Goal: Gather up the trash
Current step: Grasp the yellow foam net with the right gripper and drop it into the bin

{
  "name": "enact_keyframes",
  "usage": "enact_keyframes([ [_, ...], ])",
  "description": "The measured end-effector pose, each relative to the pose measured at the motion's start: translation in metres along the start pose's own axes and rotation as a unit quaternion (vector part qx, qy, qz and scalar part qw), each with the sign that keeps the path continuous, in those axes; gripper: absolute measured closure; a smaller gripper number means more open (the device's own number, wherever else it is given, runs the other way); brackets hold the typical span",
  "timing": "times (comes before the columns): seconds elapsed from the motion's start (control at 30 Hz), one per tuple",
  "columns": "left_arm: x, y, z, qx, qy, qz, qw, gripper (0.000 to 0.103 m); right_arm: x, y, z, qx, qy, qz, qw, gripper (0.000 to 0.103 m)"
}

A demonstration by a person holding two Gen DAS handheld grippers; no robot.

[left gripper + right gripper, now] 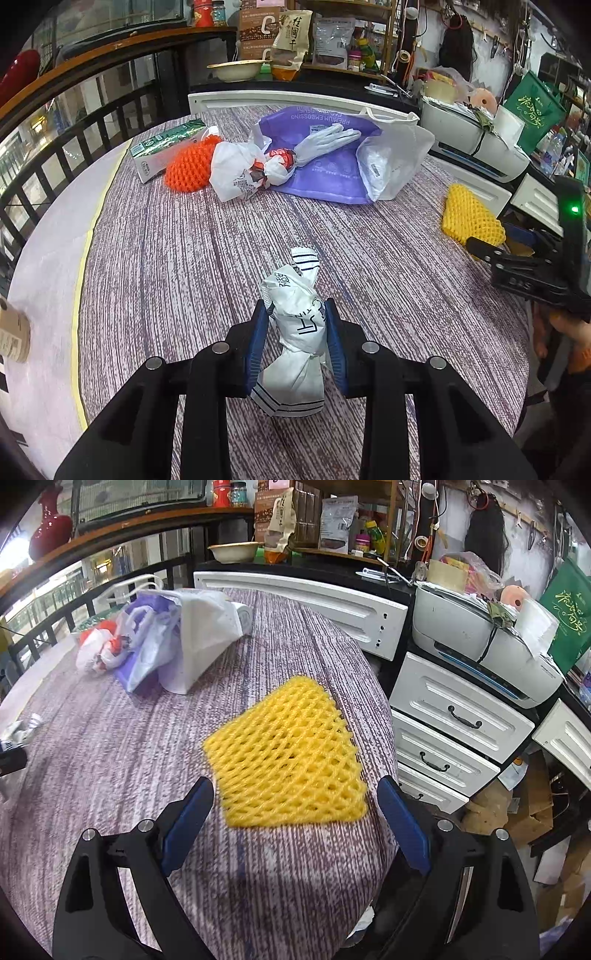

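Trash (pixel 295 325) was mostly uncollected: the left gripper (pixel 297 332) had clamped one crumpled white wrapper over the table (pixel 166 258), the right gripper (pixel 295 812) gaped wide around the yellow foam net (pixel 288 753), ungripped, while the far pile (pixel 236 170) lay untouched.

Saw a striped purple tablecloth (pixel 110 757) spread underneath and running well ahead. Noted a white printer (pixel 480 642) off to the right, set on a stack of white drawers (pixel 461 720) with dark handles. Spotted a green bag (pixel 569 609) beyond the printer, further right. Found brown cardboard boxes (pixel 535 812) low on the floor at the right. Made out a cream bowl (pixel 232 552) far ahead on a dark counter, cluttered shelves (pixel 332 517) behind it. Caught a red vase (pixel 50 535) far ahead to the left, above a black railing (pixel 55 147).
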State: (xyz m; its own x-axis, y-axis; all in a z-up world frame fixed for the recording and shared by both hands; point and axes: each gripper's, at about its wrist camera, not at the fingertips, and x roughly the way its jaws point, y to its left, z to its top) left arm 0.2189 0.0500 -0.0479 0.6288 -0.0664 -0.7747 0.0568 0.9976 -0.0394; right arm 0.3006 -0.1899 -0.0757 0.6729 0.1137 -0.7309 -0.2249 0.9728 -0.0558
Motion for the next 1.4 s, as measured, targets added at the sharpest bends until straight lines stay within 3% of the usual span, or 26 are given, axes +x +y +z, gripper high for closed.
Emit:
enact_keyframes([
  [0.1, -0.001, 0.001, -0.002, -0.005, 0.0, -0.002, 1.0, 0.072, 0.004, 0.0, 0.001, -0.003, -0.001, 0.006, 1.0, 0.033],
  [0.27, -0.001, 0.0, -0.006, -0.01, 0.002, -0.006, 0.9999, 0.072, 0.002, 0.004, 0.001, -0.003, -0.006, 0.029, 1.0, 0.078],
  [0.33, -0.003, -0.001, -0.006, -0.01, 0.0, -0.008, 0.9999, 0.072, -0.001, 0.008, -0.001, -0.01, -0.011, 0.025, 1.0, 0.083],
  [0.73, -0.021, -0.023, -0.012, 0.005, -0.016, -0.026, 0.9995, 0.072, -0.05, 0.003, -0.022, 0.014, -0.053, 0.044, 0.998, 0.086],
  [1.07, -0.033, -0.074, -0.012, 0.04, -0.031, -0.067, 0.9965, 0.072, -0.102, -0.031, -0.049, 0.055, -0.09, 0.032, 0.994, 0.086],
  [1.4, -0.037, -0.136, -0.008, 0.08, -0.038, -0.107, 0.9904, 0.072, -0.114, -0.075, -0.077, 0.106, -0.084, 0.003, 0.991, 0.086],
])
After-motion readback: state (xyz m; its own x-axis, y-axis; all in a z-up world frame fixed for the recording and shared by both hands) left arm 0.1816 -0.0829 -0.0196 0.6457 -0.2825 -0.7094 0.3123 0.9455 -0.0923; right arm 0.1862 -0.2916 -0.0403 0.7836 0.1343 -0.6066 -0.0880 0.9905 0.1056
